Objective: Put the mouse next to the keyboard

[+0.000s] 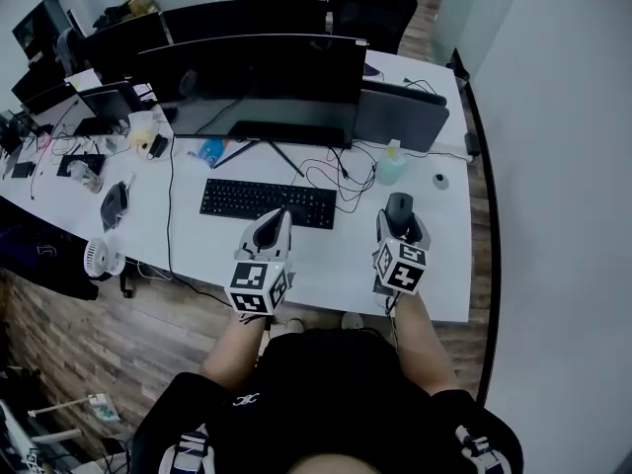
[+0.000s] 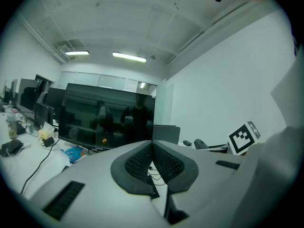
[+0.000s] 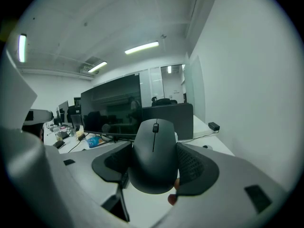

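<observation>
A black mouse (image 1: 399, 208) (image 3: 153, 155) sits between the jaws of my right gripper (image 1: 400, 223) (image 3: 153, 167), which is shut on it, to the right of the black keyboard (image 1: 268, 201) on the white desk (image 1: 326, 265). I cannot tell whether the mouse rests on the desk. My left gripper (image 1: 276, 220) (image 2: 152, 163) is shut with nothing in it, its tips near the keyboard's front right part.
A wide black monitor (image 1: 253, 85) (image 3: 112, 109) stands behind the keyboard, with loose cables (image 1: 341, 178) and a pale green bottle (image 1: 391, 165) to its right. A small round white object (image 1: 439, 180) lies near the desk's right edge. Clutter and a small fan (image 1: 99, 258) fill the left.
</observation>
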`<state>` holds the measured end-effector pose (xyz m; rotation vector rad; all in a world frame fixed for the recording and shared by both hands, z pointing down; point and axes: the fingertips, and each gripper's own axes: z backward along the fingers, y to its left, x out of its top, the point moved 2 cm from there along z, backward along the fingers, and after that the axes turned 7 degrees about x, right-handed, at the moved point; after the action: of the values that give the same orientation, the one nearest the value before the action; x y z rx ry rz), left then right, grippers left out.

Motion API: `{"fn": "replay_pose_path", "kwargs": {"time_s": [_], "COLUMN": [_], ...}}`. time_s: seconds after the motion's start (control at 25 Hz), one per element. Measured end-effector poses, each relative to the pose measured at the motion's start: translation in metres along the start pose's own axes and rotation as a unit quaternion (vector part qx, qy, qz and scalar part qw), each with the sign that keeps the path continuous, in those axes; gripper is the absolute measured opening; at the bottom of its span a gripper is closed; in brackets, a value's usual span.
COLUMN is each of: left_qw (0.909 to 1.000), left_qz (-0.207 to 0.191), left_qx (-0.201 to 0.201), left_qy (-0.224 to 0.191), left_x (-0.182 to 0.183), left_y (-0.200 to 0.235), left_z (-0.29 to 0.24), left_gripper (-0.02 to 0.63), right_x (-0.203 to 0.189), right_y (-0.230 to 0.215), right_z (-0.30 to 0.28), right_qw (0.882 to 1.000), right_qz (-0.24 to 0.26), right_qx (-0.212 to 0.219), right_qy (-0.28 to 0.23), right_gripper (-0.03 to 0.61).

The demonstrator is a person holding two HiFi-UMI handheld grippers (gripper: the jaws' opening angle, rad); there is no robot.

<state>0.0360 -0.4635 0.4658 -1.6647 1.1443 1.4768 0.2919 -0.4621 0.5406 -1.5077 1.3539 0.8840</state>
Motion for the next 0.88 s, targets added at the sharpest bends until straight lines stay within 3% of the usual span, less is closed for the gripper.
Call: {"fn": "replay_pose_path", "kwargs": {"time_s": [0.48,0.88], "left_qw": [0.9974,0.9924], "left_qz": [-0.011,0.003], "left_qx": [0.069,0.118], "left_qy": [0.021,0.035], "left_x": [-0.008,-0.019], "left_y": [-0.009,0.005], "left_z": [-0.011,-0.008], "left_gripper": [0.017,0.017], "right_x": [-0.085,-0.128], "right_y": [-0.060,-0.070], "right_z": [-0.079,-0.116], "right_qw": [0.990,0.975], "right_qz": [-0.035,-0.013], "right_qx": [0.001,-0.005], "right_qy": [0.134,0.223], "right_gripper": [0.308,0.305]}}
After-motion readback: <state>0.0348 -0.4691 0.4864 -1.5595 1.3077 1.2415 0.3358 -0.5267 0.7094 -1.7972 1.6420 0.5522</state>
